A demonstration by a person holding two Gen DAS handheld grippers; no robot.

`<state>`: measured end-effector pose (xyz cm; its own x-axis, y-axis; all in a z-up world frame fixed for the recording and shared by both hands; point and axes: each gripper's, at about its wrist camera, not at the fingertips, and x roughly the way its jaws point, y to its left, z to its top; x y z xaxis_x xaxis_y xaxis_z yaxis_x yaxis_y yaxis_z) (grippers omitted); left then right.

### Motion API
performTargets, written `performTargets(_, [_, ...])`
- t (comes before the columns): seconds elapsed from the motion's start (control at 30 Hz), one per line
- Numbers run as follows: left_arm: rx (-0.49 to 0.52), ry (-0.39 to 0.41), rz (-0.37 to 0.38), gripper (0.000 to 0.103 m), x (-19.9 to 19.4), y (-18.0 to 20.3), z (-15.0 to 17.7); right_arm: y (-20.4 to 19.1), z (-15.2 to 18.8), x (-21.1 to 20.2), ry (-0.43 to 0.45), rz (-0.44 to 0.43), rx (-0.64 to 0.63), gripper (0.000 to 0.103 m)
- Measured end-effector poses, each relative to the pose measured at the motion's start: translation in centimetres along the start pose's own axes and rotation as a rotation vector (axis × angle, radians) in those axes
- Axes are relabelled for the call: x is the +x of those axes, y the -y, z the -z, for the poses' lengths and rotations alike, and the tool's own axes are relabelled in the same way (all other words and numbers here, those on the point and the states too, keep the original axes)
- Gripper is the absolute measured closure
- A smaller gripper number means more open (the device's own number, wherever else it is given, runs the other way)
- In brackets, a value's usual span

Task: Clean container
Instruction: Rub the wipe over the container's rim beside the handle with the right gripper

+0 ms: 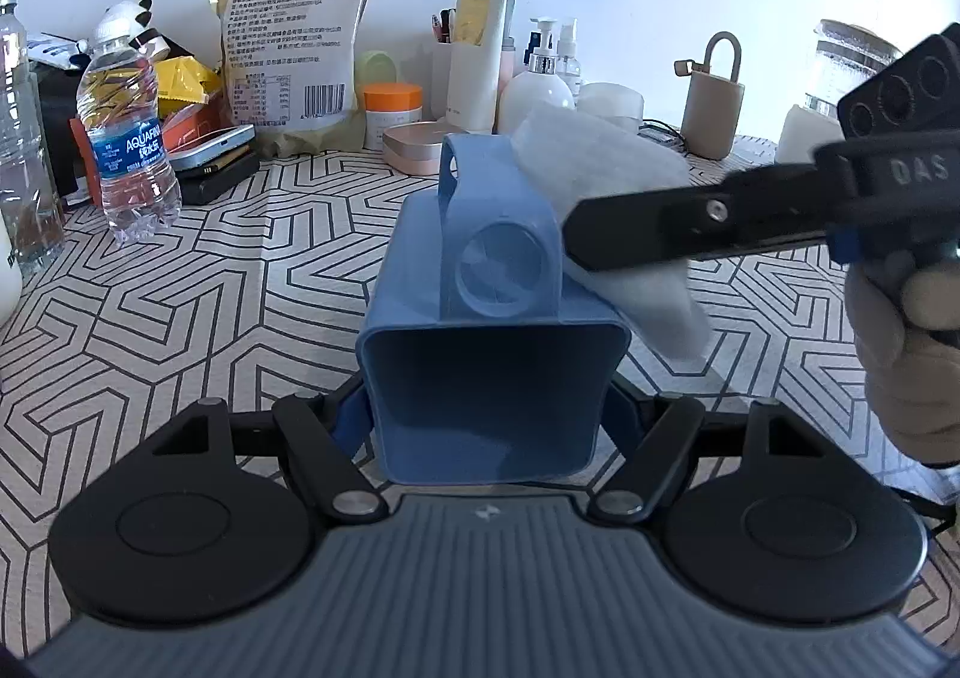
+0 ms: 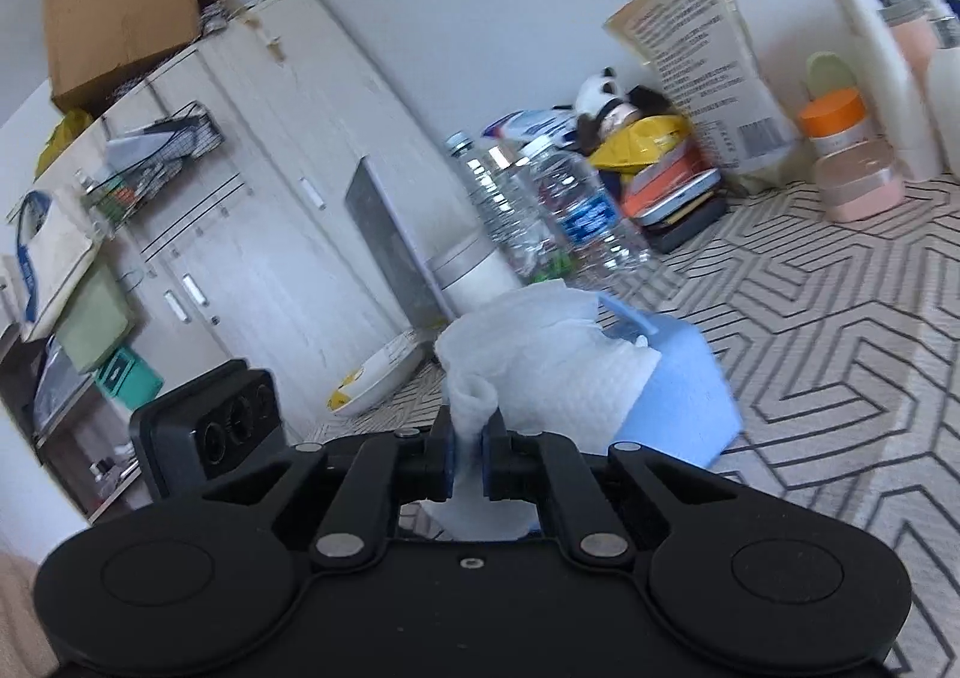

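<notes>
A blue plastic container [image 1: 480,318] with a strap handle lies on its side, its open mouth toward the left wrist camera. My left gripper [image 1: 489,414] is shut on it, one finger on each side wall. My right gripper [image 2: 468,453] is shut on a white wipe [image 2: 540,342] and presses it against the container's outer side [image 2: 678,390]. In the left wrist view the right gripper [image 1: 576,240] comes in from the right with the wipe [image 1: 606,174] draped over the container's upper right side.
The table has a geometric-patterned cloth [image 1: 240,270]. Along the back wall stand water bottles [image 1: 129,138], a snack bag [image 1: 294,48], an orange-lidded jar [image 1: 393,111], lotion bottles [image 1: 537,84] and a beige cup [image 1: 714,102]. White cabinets [image 2: 240,198] stand to the left.
</notes>
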<state>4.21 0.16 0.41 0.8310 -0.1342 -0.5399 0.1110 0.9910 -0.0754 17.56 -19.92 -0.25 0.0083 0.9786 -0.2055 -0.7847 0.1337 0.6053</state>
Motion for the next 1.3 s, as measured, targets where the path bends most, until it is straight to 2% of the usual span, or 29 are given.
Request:
performTargets(0.13, [0.002,0.001,-0.001,0.029,-0.1,0.1,0.1,0.5,-0.3,0.1,0.013,0.025,0.014,0.097])
performTargets(0.43, [-0.012,0.003,0.016,0.028,-0.1,0.3,0.0,-0.1,-0.4,0.5,0.034,0.091,-0.045,0.098])
performTargets(0.77, [0.0,-0.006,0.006,0.028,0.3,1.3,-0.3,-1.2,0.0,0.8,0.015,0.075,-0.101,0.098])
performTargets(1.1, [0.0,-0.01,0.006,0.028,0.3,2.9,-0.4,-0.8,-0.2,-0.1,0.041,0.138,-0.093,0.098])
performTargets(1.3, [-0.005,-0.014,0.011,0.029,0.5,2.3,-0.5,-1.2,0.0,0.5,0.01,0.081,-0.099,0.098])
